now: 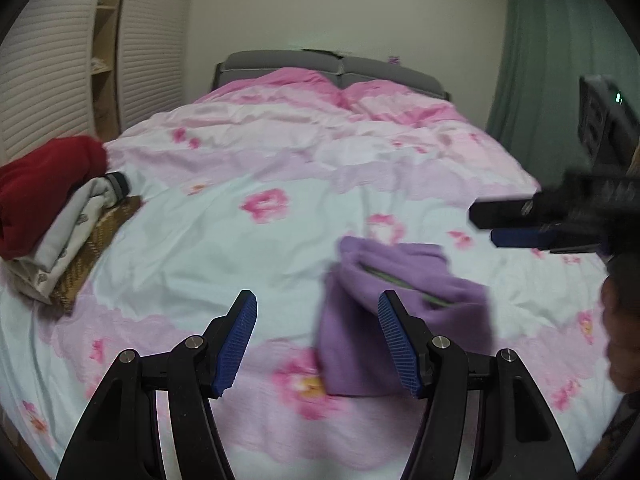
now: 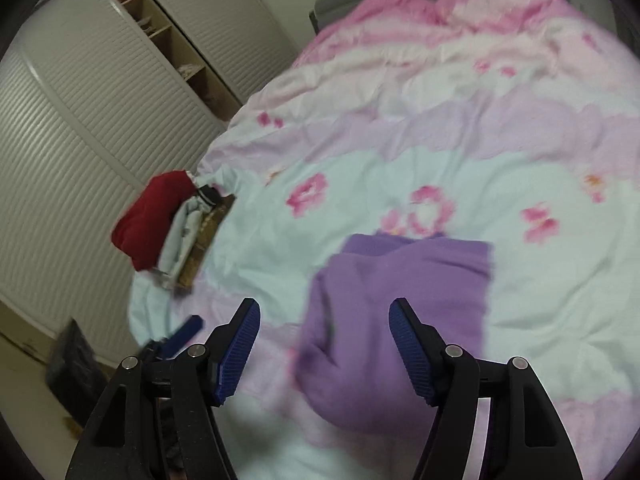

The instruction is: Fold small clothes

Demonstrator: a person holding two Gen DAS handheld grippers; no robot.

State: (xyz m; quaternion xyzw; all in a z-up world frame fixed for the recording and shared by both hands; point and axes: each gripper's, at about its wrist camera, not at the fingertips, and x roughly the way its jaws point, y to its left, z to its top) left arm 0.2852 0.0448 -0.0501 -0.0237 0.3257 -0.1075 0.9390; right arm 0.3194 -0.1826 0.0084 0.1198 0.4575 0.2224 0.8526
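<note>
I'm over the bed (image 1: 280, 168) with a gripper in each hand, both angled down at the flowered quilt. The purple garment (image 1: 404, 320) lies bunched on the quilt, near me and a little to the right of the middle. It's a soft heap, partly folded over itself, with a thin green edge showing in a crease.

My left gripper (image 1: 318, 344) stands with its jaws about half apart and nothing between the blue pads. Through its camera the purple garment sits just beyond and to the right, and the right-hand finger (image 1: 400, 344) overlaps the cloth in the picture. I can't tell whether it touches.

My right gripper (image 2: 325, 350) is also parted to a middling gap, with no cloth pinched. From its own camera the purple garment (image 2: 400, 320) fills the space beyond and under its fingers, running from between them out to the right and toward me. In the left view the same gripper (image 1: 486, 226) comes in from the right edge, above the quilt and clear of the garment.

Far to the left, at the bed's edge, sits a pile of folded clothes (image 1: 68, 240), with a red garment (image 1: 48, 184) on the outer side. It is well apart from both grippers.
</note>
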